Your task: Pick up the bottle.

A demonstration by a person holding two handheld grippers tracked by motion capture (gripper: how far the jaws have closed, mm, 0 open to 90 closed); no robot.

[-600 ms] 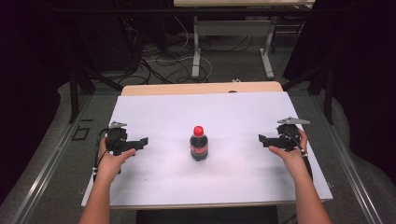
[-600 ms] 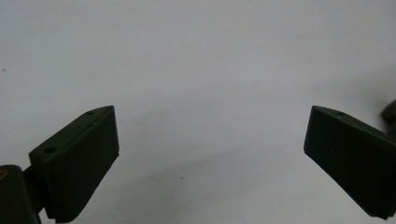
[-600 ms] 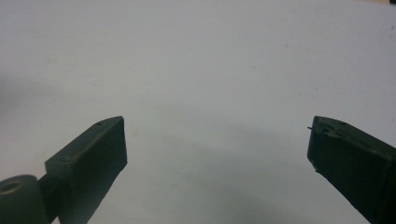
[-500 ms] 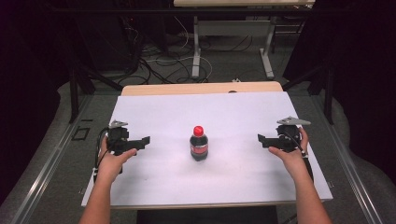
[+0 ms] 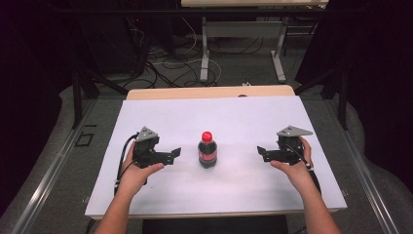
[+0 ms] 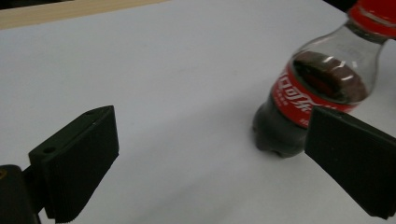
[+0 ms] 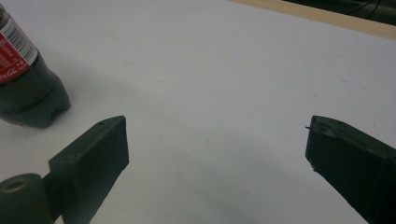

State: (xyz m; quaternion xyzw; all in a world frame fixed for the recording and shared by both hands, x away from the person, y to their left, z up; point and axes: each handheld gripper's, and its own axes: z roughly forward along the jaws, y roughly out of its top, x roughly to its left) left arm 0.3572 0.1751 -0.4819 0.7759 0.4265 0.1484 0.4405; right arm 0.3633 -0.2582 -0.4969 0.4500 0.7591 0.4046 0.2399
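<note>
While both grippers [image 5: 176, 152] [image 5: 260, 152] gape empty, the red-capped cola bottle [image 5: 207, 150] stands upright between them.

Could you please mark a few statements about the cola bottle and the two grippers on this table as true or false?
1. The dark plastic cola bottle with the red cap stands upright. True.
2. The left gripper is clamped on the bottle. False: its jaws are open, apart from it.
3. The bottle stands between the two grippers. True.
4. The right gripper holds the cap. False: its jaws are open and empty.
5. The bottle rests on the white table cover. True.
</note>
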